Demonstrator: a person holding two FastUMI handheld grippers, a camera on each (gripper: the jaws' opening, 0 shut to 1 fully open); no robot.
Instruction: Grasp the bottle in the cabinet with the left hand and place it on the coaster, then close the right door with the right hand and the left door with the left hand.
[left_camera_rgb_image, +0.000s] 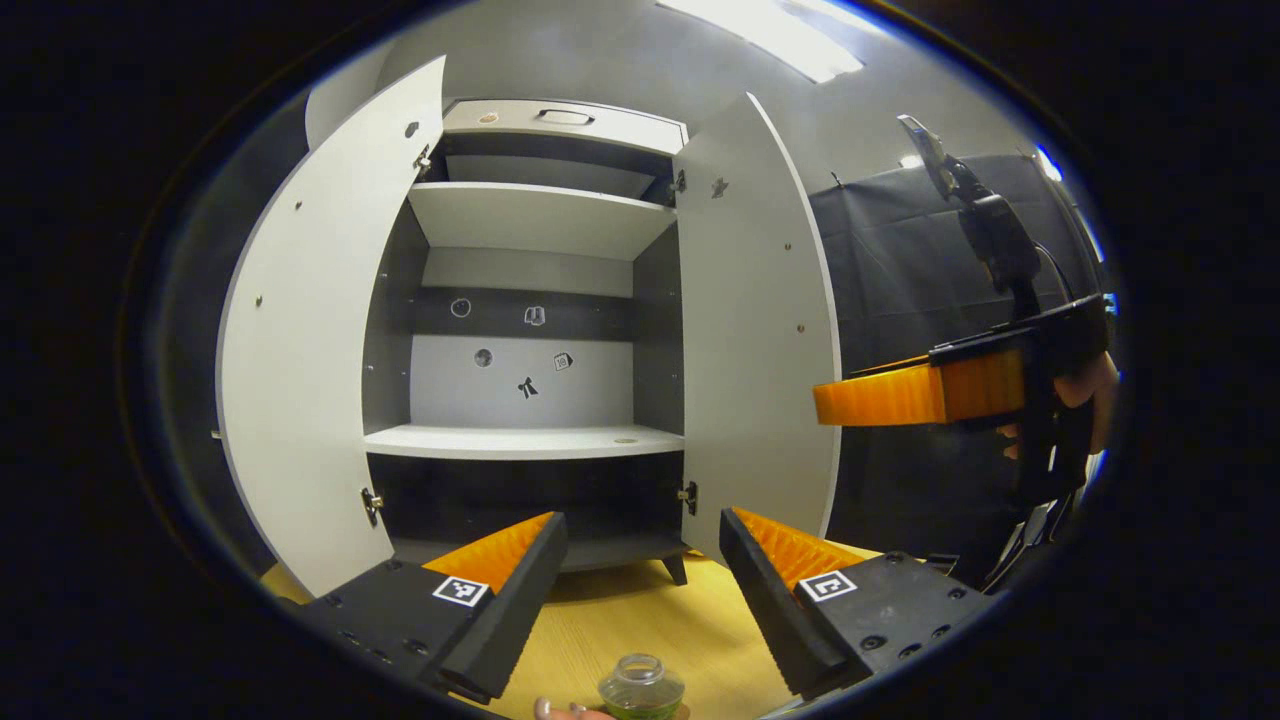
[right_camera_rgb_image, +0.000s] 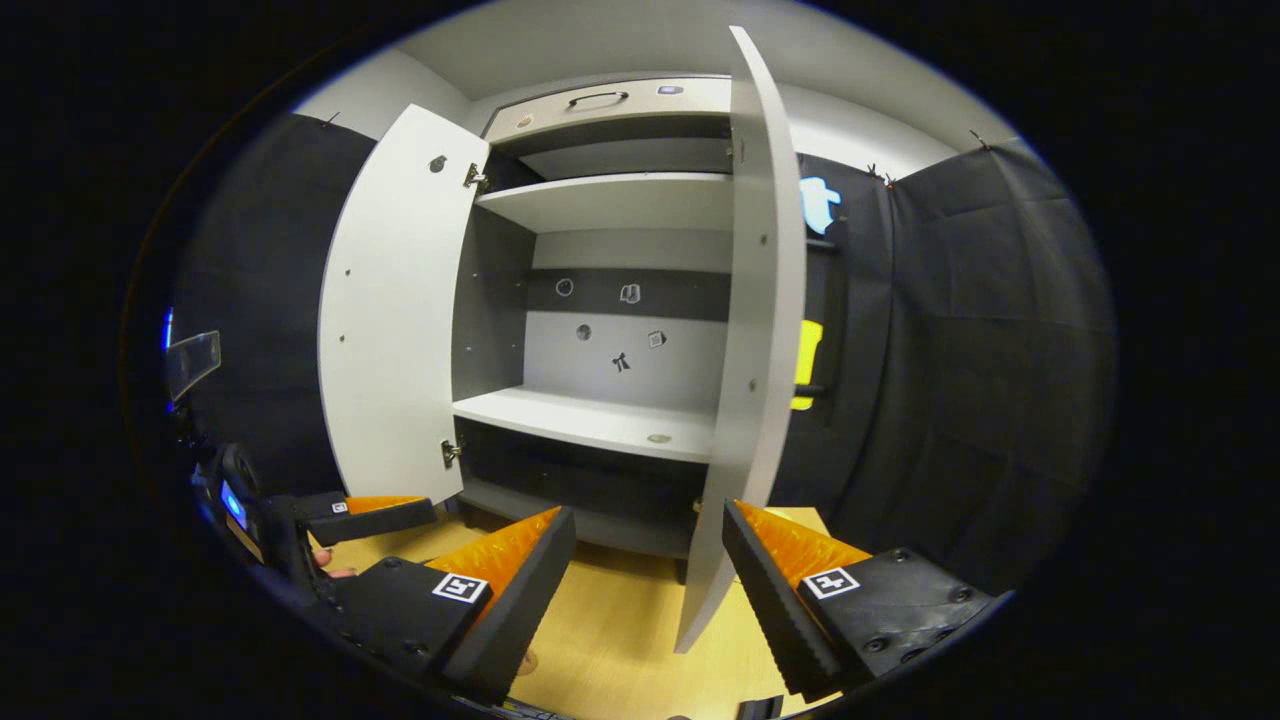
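The cabinet (left_camera_rgb_image: 545, 330) is seen standing on the wooden tabletop (left_camera_rgb_image: 640, 620) with both doors swung open; its shelves are seen bare in both views. The left door (left_camera_rgb_image: 320, 330) is angled outward at the left of the left gripper view, the right door (left_camera_rgb_image: 760, 320) at centre-right. In the right gripper view the right door (right_camera_rgb_image: 750, 330) is presented nearly edge-on, just ahead of the right gripper (right_camera_rgb_image: 648, 585), whose fingers are spread apart with nothing between them. The left gripper (left_camera_rgb_image: 640, 590) is likewise held with fingers spread wide, nothing clamped. The bottle (left_camera_rgb_image: 641, 688) is found outside the cabinet, upright on the tabletop at the bottom edge of the left gripper view, below the gap between the fingers, untouched by them. A coaster under it cannot be made out.
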